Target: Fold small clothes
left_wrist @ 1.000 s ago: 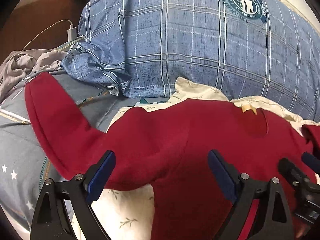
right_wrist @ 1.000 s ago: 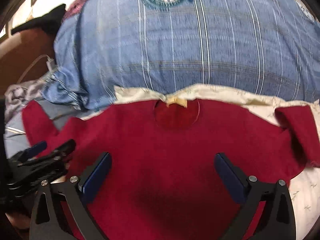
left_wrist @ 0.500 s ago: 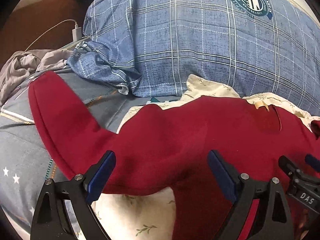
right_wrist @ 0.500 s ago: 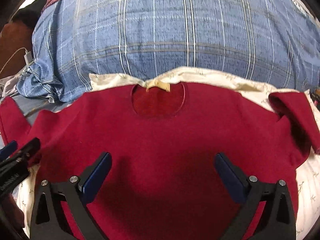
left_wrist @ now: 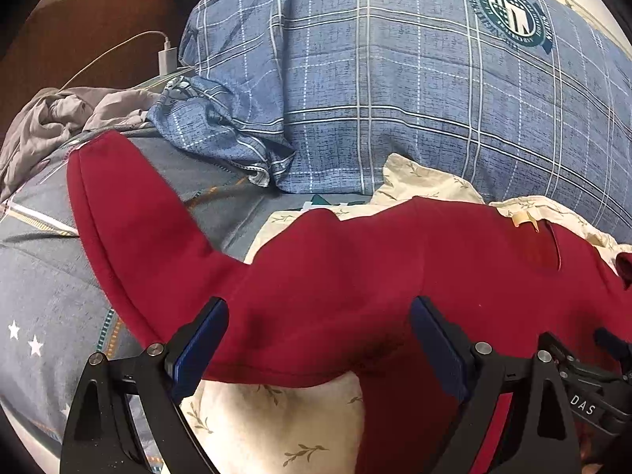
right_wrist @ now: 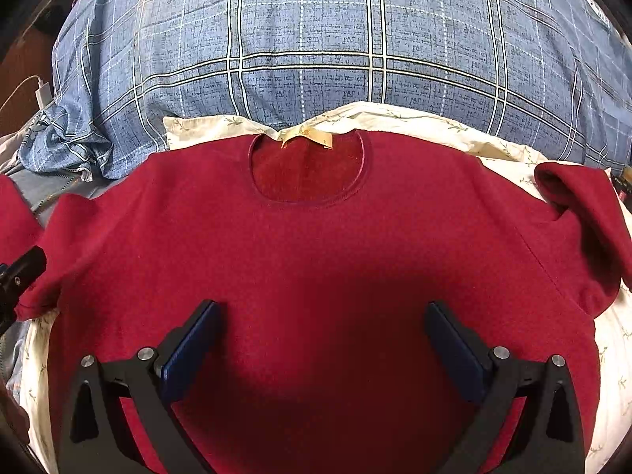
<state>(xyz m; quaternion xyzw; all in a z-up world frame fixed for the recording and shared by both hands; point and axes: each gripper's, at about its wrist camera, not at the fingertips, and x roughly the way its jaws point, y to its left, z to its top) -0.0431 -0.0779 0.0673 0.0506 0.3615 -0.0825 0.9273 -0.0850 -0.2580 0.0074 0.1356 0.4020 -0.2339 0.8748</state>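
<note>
A dark red long-sleeved top (right_wrist: 316, 245) lies flat, front up, on a cream leaf-print cloth (right_wrist: 395, 118), neckline and tan label (right_wrist: 308, 136) at the far side. Its left sleeve (left_wrist: 130, 229) stretches out to the left over the grey bedding; the right sleeve (right_wrist: 584, 205) is folded back on itself. My right gripper (right_wrist: 322, 339) is open and empty above the chest. My left gripper (left_wrist: 316, 335) is open and empty above the left armpit area. The right gripper's body (left_wrist: 584, 379) shows at the lower right of the left wrist view.
A large blue plaid pillow (right_wrist: 335, 39) lies just behind the top. Grey star-print bedding (left_wrist: 39, 296) is on the left, with crumpled grey cloth (left_wrist: 51, 118) and a white charger and cable (left_wrist: 166, 55) at the far left, by a brown headboard.
The right gripper has moved right and now centres on the chest below the neckline. The left gripper has shifted left toward the outstretched sleeve. Both stayed open.
</note>
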